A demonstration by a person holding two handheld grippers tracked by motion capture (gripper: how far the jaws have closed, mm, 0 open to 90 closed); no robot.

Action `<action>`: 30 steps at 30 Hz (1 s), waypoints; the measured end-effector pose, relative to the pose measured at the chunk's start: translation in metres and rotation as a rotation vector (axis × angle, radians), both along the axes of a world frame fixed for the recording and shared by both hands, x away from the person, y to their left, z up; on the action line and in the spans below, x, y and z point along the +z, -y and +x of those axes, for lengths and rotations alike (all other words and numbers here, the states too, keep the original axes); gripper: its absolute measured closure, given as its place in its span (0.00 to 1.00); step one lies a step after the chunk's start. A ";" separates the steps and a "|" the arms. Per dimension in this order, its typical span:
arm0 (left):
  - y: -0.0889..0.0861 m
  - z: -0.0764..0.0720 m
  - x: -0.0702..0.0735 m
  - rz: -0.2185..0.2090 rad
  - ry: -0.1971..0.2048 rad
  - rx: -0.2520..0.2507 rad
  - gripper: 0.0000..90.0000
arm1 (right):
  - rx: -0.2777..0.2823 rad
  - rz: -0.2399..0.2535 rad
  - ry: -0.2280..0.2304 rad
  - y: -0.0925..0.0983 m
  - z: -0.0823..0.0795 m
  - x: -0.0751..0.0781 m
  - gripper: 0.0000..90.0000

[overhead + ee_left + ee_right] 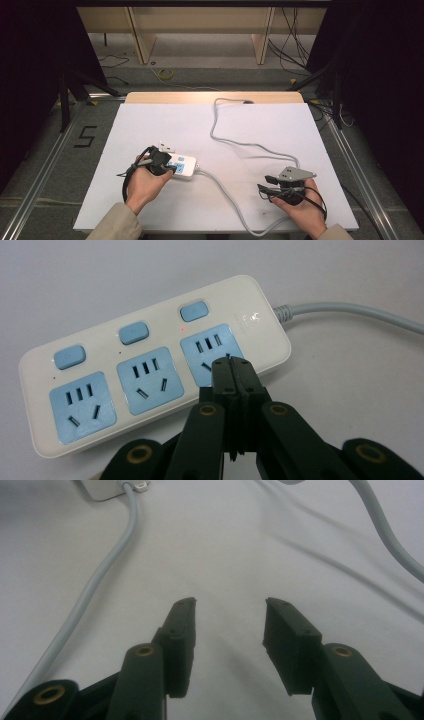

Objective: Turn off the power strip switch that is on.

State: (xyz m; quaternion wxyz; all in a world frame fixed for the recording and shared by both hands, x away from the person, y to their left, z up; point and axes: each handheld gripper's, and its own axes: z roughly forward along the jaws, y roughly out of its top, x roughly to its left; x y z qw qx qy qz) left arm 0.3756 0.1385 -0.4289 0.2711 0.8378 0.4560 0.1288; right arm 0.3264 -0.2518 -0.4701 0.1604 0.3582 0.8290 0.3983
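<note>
A: Starting from the power strip: it lies flat on the white table, on the person's left half, its long axis running from near-left to far-right in the left gripper view, with three blue sockets in a row and a blue switch behind each. A small red light glows by the switch nearest the cord end

B: And the left gripper?

A: Its jaws are pressed together with nothing between them, tips poised right over the socket nearest the cord, just in front of that end switch. Whether the tips actually touch the strip I cannot tell

B: So the switch sits straight ahead of the closed tips?

A: Yes, slightly beyond and to the left of them in the left gripper view. A press there looks like the work in hand, and it would call for only a short reach forward

B: The right gripper?

A: Jaws spread wide, empty, over bare table well apart from the strip, with the grey cord passing to its left. In the high view the left hand is clearly the nearer one; the right hand waits at the near right edge
</note>
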 end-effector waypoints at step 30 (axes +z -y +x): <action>0.008 0.013 0.002 0.024 -0.020 -0.005 1.00 | 0.003 0.000 -0.003 0.000 0.000 0.000 0.63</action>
